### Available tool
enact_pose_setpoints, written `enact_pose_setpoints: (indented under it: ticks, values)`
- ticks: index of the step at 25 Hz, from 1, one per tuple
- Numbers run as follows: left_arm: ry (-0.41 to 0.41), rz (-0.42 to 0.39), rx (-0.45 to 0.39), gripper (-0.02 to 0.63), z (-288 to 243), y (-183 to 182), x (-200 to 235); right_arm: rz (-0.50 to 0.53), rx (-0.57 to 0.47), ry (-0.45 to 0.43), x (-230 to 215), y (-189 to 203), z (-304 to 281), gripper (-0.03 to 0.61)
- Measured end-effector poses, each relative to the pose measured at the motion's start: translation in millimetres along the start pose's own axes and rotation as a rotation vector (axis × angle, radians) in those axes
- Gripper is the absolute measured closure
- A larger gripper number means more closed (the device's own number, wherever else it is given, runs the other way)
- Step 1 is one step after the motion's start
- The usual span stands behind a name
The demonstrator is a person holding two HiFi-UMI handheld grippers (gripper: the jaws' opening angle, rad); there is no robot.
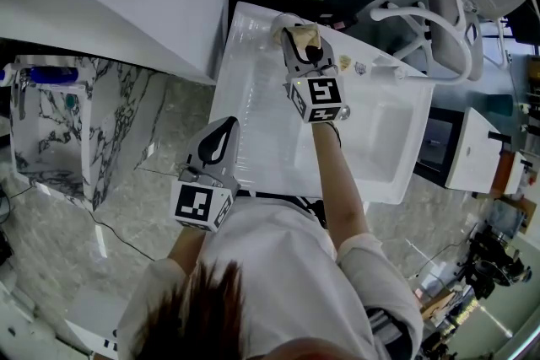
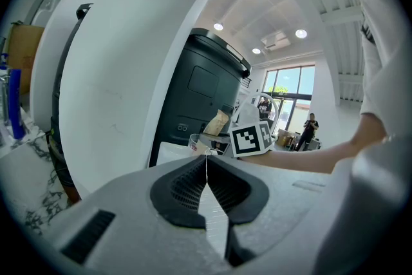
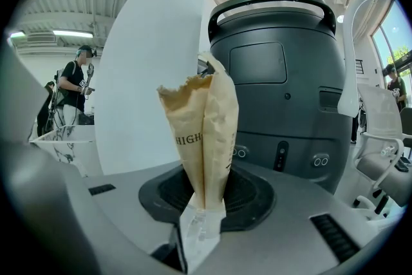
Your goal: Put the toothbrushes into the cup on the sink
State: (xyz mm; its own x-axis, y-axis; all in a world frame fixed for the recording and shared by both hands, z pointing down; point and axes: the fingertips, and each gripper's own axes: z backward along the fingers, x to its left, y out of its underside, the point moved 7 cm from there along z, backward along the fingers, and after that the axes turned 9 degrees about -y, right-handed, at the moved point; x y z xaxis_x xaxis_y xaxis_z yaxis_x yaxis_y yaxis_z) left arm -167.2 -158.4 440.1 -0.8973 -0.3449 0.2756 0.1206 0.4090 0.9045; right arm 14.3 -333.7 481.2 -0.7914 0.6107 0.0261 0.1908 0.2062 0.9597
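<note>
A person stands at a white sink (image 1: 245,72) with a gripper in each hand. The right gripper (image 1: 297,45) reaches out over the sink's back ledge. Its jaws are clamped narrowly on the lower end of a tan paper packet (image 3: 203,132), which stands upright between the pads with its torn top uppermost. A pale, clear strip hangs below the pinch. The packet is long and slim, so it probably holds one of the toothbrushes, though no bristle or handle shows through the paper. Gripping it low and keeping it vertical suits a drop into a narrow opening, since the free end can lead into the cup. The cup (image 1: 280,23) sits on the far left corner of the ledge, just beside the right gripper's tip. From above, the packet looks near its rim, but whether it is over the mouth or only alongside cannot be told. Nothing can be made out inside the cup, because the gripper and packet hide most of it. The left gripper (image 2: 206,164) is held back at the sink's near left edge, well apart from the cup. Its jaws are pressed together with nothing between them, presumably kept clear of the working arm. A dark grey machine (image 3: 283,87) stands beyond the sink and plays no part. A few small items on the ledge are too small to identify.
</note>
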Motion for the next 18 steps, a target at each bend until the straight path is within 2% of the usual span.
enact_pose_setpoints:
  ticks: [5, 8, 12, 18]
  values:
    - [0.001, 0.002, 0.004, 0.598, -1.5, 0.3, -0.9, -0.026, -0.005, -0.048, 1.8, 0.8, -0.8, 0.479]
    - [0.005, 0.001, 0.001, 0.598, -2.0, -0.2, 0.2, -0.043, 0.006, -0.061, 4.2, 3.6, -1.7, 0.383]
    - [0.002, 0.007, -0.004, 0.598, -1.9, -0.9, 1.3, -0.043, 0.011, -0.069, 6.5, 3.2, -1.7, 0.334]
    - [0.005, 0.010, -0.005, 0.598, -1.6, -1.1, 1.2, -0.038, -0.010, -0.070, 9.4, -3.0, -0.2, 0.327]
